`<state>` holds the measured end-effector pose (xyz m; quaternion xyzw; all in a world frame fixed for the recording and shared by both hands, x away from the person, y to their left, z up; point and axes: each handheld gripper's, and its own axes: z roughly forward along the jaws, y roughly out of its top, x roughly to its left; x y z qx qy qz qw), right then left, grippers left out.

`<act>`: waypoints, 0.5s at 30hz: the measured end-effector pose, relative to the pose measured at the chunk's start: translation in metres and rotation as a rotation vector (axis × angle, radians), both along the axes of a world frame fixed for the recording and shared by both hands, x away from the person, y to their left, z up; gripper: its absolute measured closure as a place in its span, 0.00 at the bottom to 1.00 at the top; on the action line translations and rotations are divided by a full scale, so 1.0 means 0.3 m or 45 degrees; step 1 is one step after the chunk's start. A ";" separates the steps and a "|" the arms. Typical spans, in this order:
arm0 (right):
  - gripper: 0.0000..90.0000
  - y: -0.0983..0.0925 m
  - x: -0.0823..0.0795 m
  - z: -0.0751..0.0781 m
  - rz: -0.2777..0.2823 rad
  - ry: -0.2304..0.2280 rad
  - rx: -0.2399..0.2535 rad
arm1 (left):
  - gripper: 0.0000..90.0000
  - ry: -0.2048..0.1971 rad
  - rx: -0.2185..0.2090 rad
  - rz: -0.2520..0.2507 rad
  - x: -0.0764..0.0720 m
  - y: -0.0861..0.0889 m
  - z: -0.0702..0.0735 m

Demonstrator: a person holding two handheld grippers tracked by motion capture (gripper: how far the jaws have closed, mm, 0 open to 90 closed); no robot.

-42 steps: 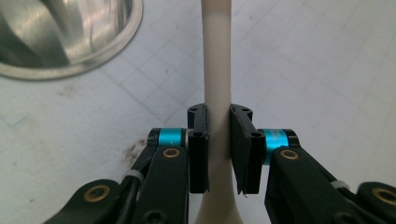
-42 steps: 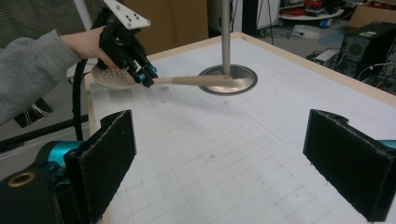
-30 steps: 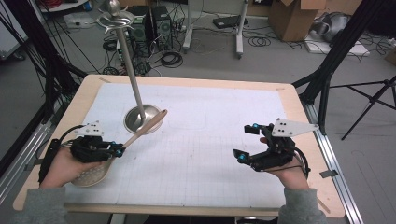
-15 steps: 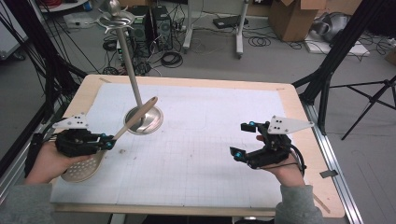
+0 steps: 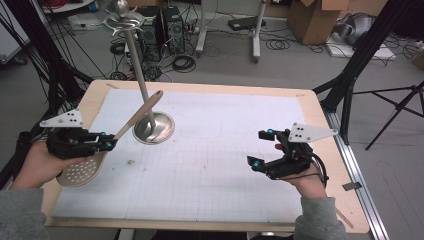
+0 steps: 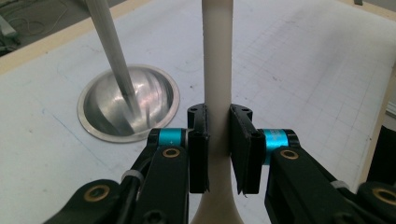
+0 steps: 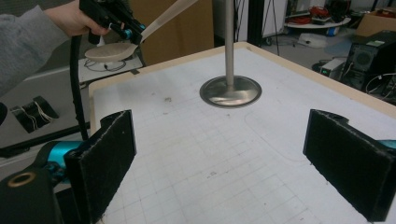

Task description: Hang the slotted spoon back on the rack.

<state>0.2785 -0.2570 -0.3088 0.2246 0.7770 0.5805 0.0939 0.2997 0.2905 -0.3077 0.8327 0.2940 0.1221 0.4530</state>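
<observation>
My left gripper (image 5: pixel 106 145) is shut on the neck of a pale slotted spoon (image 5: pixel 80 171), lifted off the table at the left. Its handle (image 5: pixel 141 113) slants up and right toward the metal stand (image 5: pixel 154 127). In the left gripper view the handle (image 6: pixel 218 70) runs up between the pads (image 6: pixel 200 144), beside the stand's round base (image 6: pixel 128 108) and its pole (image 6: pixel 112 51). Hooks (image 5: pixel 123 21) crown the pole. My right gripper (image 5: pixel 261 148) hovers open at the right; its pads (image 7: pixel 108 149) stand wide apart with nothing between them. From the right gripper view the spoon (image 7: pixel 112 50) hangs far left.
A white gridded mat (image 5: pixel 210 165) covers the wooden table (image 5: pixel 320 115). Black frame legs and a tripod (image 5: pixel 395 107) stand off the right edge. Computer cases and cables (image 5: pixel 155 30) lie on the floor behind the table.
My left gripper has risen and drawn back to the left with the spoon; the handle tip has swung away from the stand's base and higher. The right gripper stays put.
</observation>
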 end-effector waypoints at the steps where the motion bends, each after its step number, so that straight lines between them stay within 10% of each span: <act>1: 0.09 0.000 0.000 0.000 0.000 0.000 0.000 | 0.86 -0.007 -0.003 0.001 0.002 -0.002 0.010; 15: 0.09 -0.030 -0.006 0.014 -0.001 -0.022 0.058 | 0.86 -0.100 -0.015 -0.035 0.031 0.006 0.118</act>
